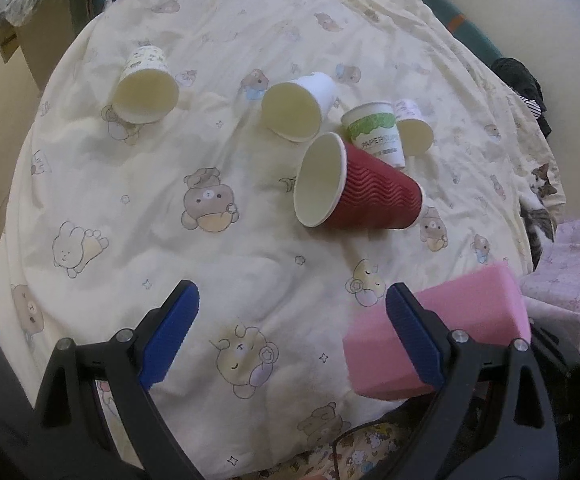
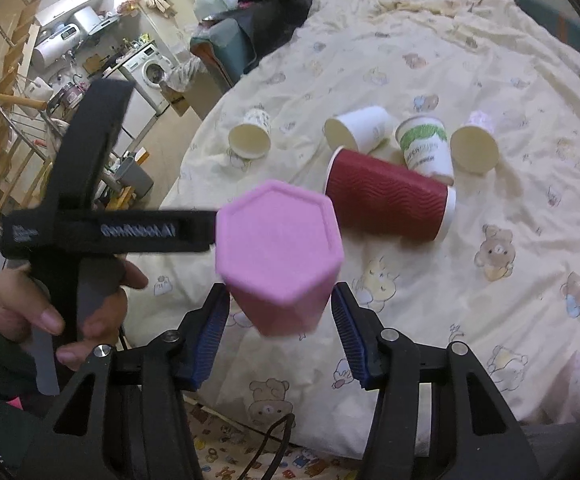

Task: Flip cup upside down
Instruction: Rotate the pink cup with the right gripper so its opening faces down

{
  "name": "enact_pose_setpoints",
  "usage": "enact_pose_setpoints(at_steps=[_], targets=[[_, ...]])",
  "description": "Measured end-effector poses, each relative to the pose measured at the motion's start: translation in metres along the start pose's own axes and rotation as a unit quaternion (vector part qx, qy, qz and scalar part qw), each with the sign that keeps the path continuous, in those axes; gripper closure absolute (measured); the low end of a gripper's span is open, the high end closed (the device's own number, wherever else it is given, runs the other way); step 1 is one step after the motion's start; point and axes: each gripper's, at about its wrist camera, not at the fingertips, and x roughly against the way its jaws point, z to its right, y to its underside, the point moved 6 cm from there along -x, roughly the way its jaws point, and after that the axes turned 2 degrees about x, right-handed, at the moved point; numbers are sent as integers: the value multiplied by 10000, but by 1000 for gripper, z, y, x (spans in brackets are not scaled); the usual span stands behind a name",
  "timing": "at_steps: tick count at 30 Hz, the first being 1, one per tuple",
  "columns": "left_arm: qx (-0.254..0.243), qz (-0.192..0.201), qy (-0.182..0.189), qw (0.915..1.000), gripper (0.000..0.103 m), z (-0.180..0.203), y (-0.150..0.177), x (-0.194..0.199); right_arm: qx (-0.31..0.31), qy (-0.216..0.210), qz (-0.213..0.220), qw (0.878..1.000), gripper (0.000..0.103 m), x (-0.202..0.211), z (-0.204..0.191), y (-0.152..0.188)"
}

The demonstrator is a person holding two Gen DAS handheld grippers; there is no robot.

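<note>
Lying at twelve o'clock: white paper cup [image 1: 376, 132] lettered "PAPER CUP"; ribbed red paper cup [image 1: 354, 184]. Right gripper [image 2: 280, 334] jaws clasp pink hexagonal foam cup [image 2: 278, 256]; left gripper [image 1: 292, 332] jaws wide, empty.

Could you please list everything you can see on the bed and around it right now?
pink cup: one, pink, hexagonal, base toward the right wrist camera, between the right gripper's fingers
red cup: one, dark red, ribbed, on its side mid-bed
green-print cup: one, white and green, behind the red cup
other paper cups: three, white or patterned, on their sides
quilt: one, cream, bear print
cat: one, tabby and white, bed's edge
washing machine: one, white, background
left gripper: open, empty
right gripper: around the pink cup
left hand: holding the left gripper's handle
</note>
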Motion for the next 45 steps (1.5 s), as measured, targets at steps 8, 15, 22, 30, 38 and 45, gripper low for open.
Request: enact_pose_setpoints(at_steps=[8, 15, 22, 30, 38, 45], targets=[[211, 194, -160, 9995, 10, -16, -13, 7, -75, 103, -158, 9998, 79, -13, 10, 1], [194, 301, -448, 9984, 10, -38, -12, 22, -566, 42, -1172, 9915, 52, -43, 38, 0], [691, 124, -456, 9965, 10, -70, -1, 20, -666, -534, -2670, 9599, 27, -93, 21, 9], [684, 165, -456, 9965, 10, -76, 1, 28, -805, -650, -3249, 9401, 32, -128, 6, 33], [657, 116, -430, 9968, 10, -77, 3, 24, -771, -854, -3220, 9397, 43, -137, -1, 41], [509, -9, 34, 9987, 10, -58, 9, 20, -774, -968, -1521, 9806, 43, -71, 16, -4]])
